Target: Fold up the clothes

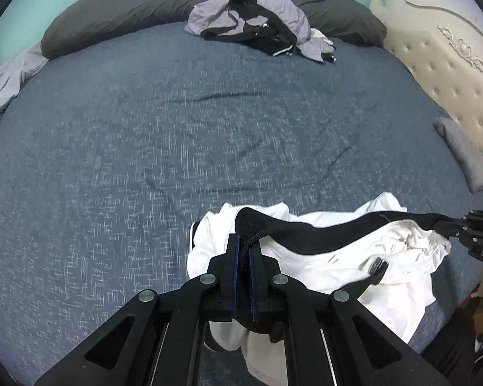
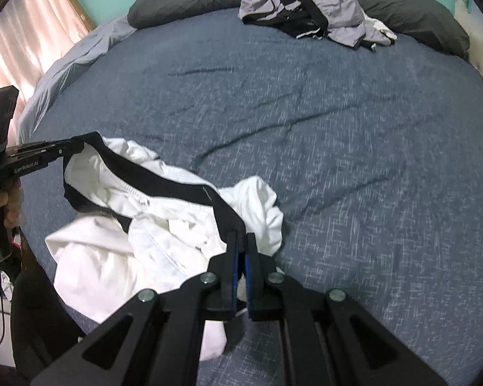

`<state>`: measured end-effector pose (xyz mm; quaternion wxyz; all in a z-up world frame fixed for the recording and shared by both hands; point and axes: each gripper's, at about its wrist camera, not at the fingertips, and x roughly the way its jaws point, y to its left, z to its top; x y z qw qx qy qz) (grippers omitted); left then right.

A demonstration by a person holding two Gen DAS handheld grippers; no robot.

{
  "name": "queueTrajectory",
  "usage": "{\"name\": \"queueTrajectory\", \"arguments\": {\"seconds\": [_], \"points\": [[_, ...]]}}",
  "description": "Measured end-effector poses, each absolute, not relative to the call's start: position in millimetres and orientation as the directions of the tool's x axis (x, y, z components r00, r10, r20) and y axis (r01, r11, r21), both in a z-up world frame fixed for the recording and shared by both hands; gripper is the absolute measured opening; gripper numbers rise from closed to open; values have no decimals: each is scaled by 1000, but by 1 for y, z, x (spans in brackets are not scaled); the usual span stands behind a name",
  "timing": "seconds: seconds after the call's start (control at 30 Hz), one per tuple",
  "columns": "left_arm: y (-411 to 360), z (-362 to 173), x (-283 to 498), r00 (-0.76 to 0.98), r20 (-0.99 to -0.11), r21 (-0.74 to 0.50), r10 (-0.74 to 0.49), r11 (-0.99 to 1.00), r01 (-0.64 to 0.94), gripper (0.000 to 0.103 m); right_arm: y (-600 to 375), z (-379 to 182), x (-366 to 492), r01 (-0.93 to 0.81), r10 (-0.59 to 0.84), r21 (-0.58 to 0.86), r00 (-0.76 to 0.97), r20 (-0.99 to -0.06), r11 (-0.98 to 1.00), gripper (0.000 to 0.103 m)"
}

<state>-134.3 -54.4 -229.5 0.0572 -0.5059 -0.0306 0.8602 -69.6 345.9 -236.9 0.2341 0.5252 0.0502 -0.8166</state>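
The right gripper (image 2: 241, 241) is clamped on the black waistband (image 2: 164, 181) of a white garment (image 2: 112, 257), its blue-padded fingers (image 2: 233, 276) pinching the band at one end. At the other end, off to the left, the left gripper (image 2: 71, 148) grips the same band, with a hand (image 2: 0, 202) wrapped round its handle. The band hangs slack between the two, and the white cloth bunches beneath it on the blue bedspread (image 2: 338, 160). Far across the bed, a heap of grey and black clothes (image 2: 309, 16) lies against a dark grey pillow (image 2: 193, 0). A pinkish curtain (image 2: 25, 32) hangs at the left edge.
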Motion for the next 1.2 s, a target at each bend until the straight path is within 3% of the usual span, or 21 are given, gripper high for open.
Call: {"name": "queueTrajectory", "arguments": {"seconds": [0.33, 0.43, 0.6, 0.97, 1.03, 1.07, 1.13, 1.2], "points": [[-58, -232, -132, -481, -868, -109, 126, -992, -64, 6, 362, -228, -69, 415, -386, 239, -316, -867, -878, 8], [-57, -231, -132, -484, -866, -107, 125, -992, -65, 6, 364, -219, -70, 419, -405, 253, -328, -854, -872, 25], [-53, -232, -131, -482, -867, -108, 127, -992, -67, 6, 359, -213, -75, 436, -401, 235, -342, -850, -869, 29], [-55, -237, -131, -467, -877, -90, 114, -993, -74, 6, 316, -247, -90, 538, -266, 75, -286, -921, -840, 29], [-56, -237, -131, -463, -879, -84, 111, -993, -79, 6, 312, -251, -90, 550, -262, 69, -281, -923, -832, 24], [-57, -238, -131, -461, -881, -78, 108, -993, -83, 6, 310, -253, -90, 558, -258, 61, -281, -924, -827, 15], [-58, -238, -133, -455, -884, -73, 105, -994, -86, 11, 308, -253, -90, 564, -252, 53, -282, -926, -824, 13], [-60, -238, -135, -452, -886, -75, 106, -993, -86, 26, 307, -253, -89, 571, -258, 56, -281, -924, -819, 10]]}}
